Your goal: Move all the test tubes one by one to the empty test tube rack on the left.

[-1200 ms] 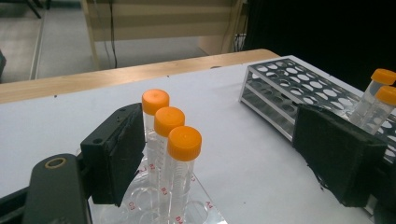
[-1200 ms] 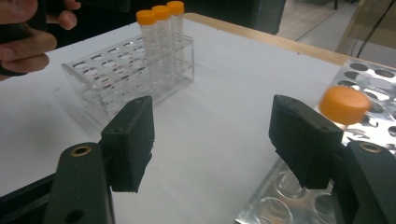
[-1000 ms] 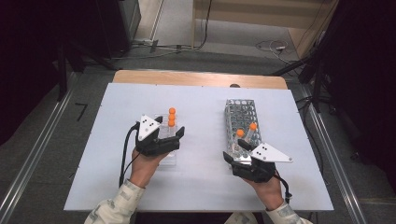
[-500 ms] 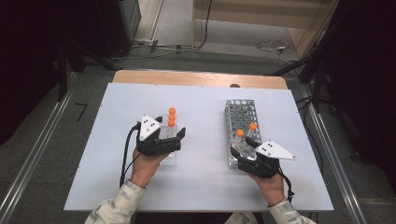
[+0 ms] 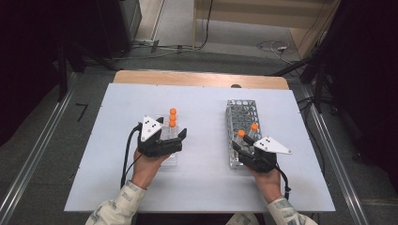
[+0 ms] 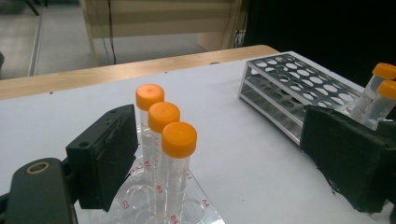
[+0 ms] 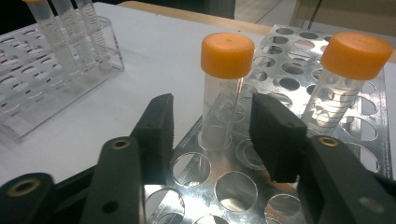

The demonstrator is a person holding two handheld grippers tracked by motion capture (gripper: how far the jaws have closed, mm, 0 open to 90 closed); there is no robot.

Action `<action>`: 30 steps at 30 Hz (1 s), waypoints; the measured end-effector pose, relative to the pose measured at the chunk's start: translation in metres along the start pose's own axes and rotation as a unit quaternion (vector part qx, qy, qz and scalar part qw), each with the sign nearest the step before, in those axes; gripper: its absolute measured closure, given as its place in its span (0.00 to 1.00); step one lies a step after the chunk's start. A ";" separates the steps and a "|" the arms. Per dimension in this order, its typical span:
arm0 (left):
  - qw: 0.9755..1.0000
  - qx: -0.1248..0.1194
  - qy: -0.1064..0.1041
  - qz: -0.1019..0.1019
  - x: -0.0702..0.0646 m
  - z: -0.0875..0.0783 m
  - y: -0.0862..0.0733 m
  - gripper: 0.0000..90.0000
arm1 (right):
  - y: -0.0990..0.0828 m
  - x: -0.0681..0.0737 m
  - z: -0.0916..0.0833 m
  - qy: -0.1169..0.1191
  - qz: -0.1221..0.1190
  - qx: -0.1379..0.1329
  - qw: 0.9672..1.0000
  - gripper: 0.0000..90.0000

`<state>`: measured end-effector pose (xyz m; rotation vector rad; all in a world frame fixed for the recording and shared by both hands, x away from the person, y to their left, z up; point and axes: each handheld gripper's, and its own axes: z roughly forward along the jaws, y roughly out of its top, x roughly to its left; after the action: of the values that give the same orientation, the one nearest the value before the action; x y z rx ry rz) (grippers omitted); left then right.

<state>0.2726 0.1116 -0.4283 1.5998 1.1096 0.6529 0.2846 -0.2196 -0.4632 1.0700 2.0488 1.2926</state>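
Standing upright in metal rack (image 7: pixel 299 70), orange-capped tube (image 7: pixel 223 93) between right tongs (image 7: pixel 212 126).

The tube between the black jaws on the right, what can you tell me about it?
The tube is clear plastic with an orange screw cap and faint printed marks. It stands upright in a hole of the shiny metal rack, near another capped tube. The right tool has just been closing around it, pads not yet touching.
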 end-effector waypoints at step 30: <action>1.000 0.002 -0.001 0.002 0.000 0.000 -0.001 0.14 | 0.005 -0.001 0.004 -0.012 0.020 0.005 1.000 0.79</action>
<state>0.2726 0.1111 -0.4290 1.6056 1.1075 0.6530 0.2902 -0.2173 -0.4606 1.1298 2.0282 1.2844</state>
